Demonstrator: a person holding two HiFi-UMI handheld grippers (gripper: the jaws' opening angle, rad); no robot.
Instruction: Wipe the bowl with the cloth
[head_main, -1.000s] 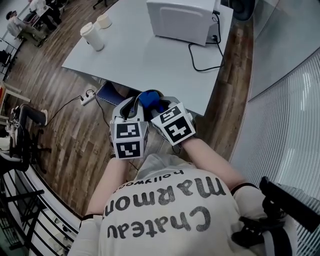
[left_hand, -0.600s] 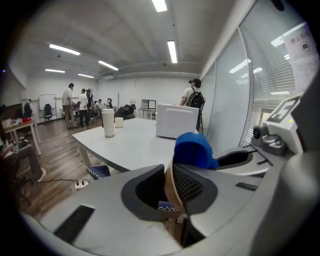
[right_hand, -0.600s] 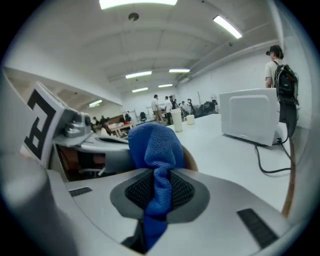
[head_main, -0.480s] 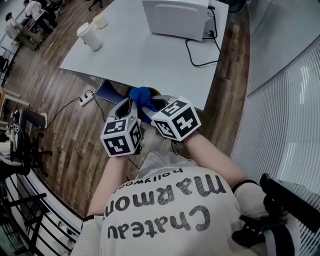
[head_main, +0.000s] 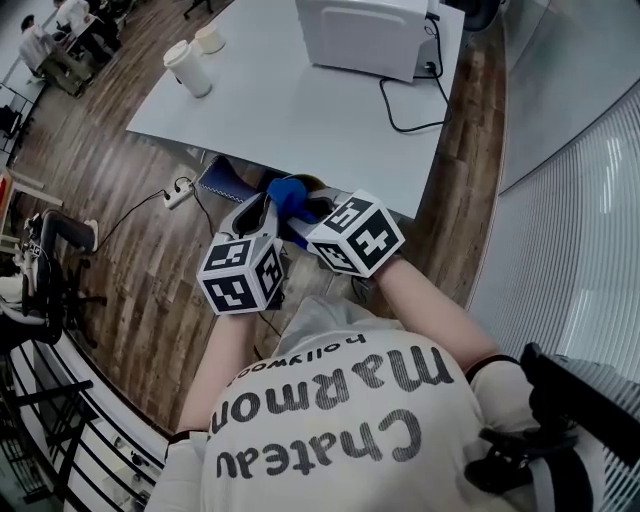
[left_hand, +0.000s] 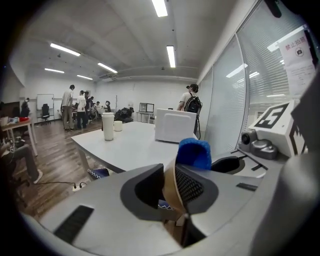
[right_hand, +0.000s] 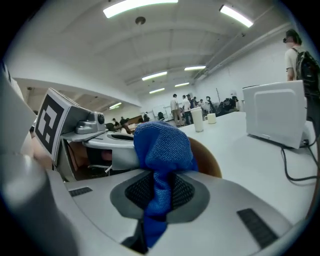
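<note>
In the head view both grippers are held together in front of the person's chest, just short of the table's edge. My left gripper (left_hand: 172, 194) is shut on the thin tan rim of the bowl (left_hand: 169, 175), which stands on edge between the pads; its jaws have just been opening a little with the rim still between them. My right gripper (right_hand: 159, 194) is shut on the blue cloth (right_hand: 162, 145), bunched above its jaws and pressed against the bowl (right_hand: 207, 159). From above, the cloth (head_main: 290, 192) shows between the left gripper (head_main: 262, 208) and the right gripper (head_main: 312, 212).
A white table (head_main: 300, 110) lies ahead, bearing a white appliance (head_main: 370, 30), its black cable (head_main: 410, 112) and two cups (head_main: 187, 68). A power strip (head_main: 178, 192) and a blue notebook (head_main: 218, 184) lie on the wood floor. A glass wall runs along the right.
The left gripper has rolled, so its marker cube shows different faces. The right gripper and the cloth have shifted slightly across the bowl.
</note>
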